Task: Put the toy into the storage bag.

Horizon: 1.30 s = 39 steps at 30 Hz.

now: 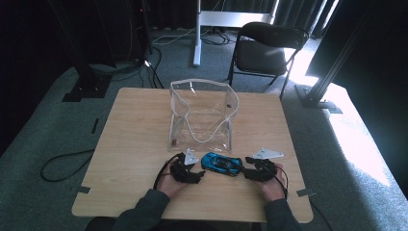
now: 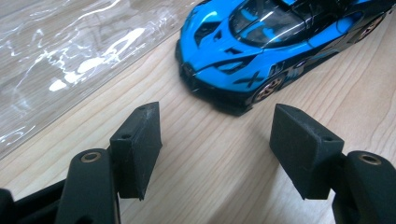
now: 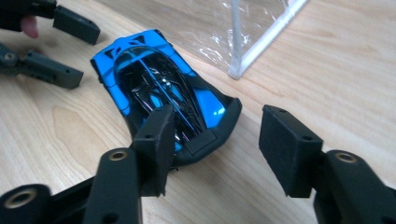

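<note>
**Two open claws flank a blue toy car on a pale wood bench**

Nearest the high view's camera, at the bottom edge, two dark sleeves enter, each hand holding a black claw. Left of centre, the left claw [image 1: 198,174] stands with its blocky matte jaws apart and nothing between them; in the left gripper view bare wood lies between the two pads, and the car's nose sits just beyond their tips. Centre of the frame, slightly low, the toy car [image 1: 222,163] rests on its wheels: glossy blue body, black roof and glazing, bronze-coloured wheels, a low wedge shape. Its long axis runs nearly across the picture, tilted a little down to the right, with the nose toward the left claw and the flat black tail toward the right claw [image 1: 246,172]. That claw is open too; in the right gripper view one pad overlaps the car's tail in the picture and the other stands clear to the side, so neither presses on it.

Above the car, in the middle of the bench [image 1: 130,144], a clear plastic pouch [image 1: 202,115] stands open, crinkled and shiny, edged with white piping.

Light wood grain covers the bench, smooth and rounded at the corners. Grey carpet surrounds it, with black cables at left, dark curtains behind, a black folding chair [image 1: 267,48] at upper right, and sunlight falling across the right side.
</note>
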### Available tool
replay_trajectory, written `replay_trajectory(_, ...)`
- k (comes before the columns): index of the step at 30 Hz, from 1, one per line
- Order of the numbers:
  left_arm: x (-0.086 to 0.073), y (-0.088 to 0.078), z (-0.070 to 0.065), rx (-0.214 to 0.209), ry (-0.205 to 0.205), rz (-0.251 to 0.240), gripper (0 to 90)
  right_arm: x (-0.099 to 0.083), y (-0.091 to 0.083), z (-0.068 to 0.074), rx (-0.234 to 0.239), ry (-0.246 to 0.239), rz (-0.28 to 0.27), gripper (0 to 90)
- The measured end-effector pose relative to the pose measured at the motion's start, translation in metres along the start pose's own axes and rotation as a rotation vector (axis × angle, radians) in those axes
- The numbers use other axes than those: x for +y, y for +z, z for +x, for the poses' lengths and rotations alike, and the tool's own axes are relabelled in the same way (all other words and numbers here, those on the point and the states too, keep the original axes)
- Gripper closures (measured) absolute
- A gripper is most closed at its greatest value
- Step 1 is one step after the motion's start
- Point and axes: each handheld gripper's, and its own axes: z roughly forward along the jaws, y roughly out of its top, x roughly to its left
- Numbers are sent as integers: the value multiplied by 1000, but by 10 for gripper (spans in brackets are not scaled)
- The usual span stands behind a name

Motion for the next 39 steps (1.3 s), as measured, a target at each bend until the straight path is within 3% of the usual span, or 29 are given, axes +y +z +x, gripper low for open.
replay_trajectory(5, -4, -2, 3, 3, -4, -12, 341, 7, -3, 1, 47, -54, -13, 380)
replay_trajectory(7, -4, -2, 3, 4, -5, -12, 340, 10, -2, 2, 65, -105, -14, 317)
replay_trajectory(12, -4, -2, 3, 6, -5, -11, 335, 10, 5, 0, 112, -161, 22, 231)
replay_trajectory(18, -2, 0, 2, 7, -7, -12, 323, 11, 16, 0, 125, -233, 30, 189)
replay_trajectory(24, 0, 2, 3, 13, -13, -11, 323, 2, 35, -7, 198, -256, 71, 191)
replay_trajectory(29, 3, 5, 3, 14, -12, -11, 323, 3, 38, 2, 161, -281, 73, 194)
replay_trajectory(39, 4, 6, 2, 13, -11, -11, 323, -7, 23, 24, 131, -355, 67, 238)
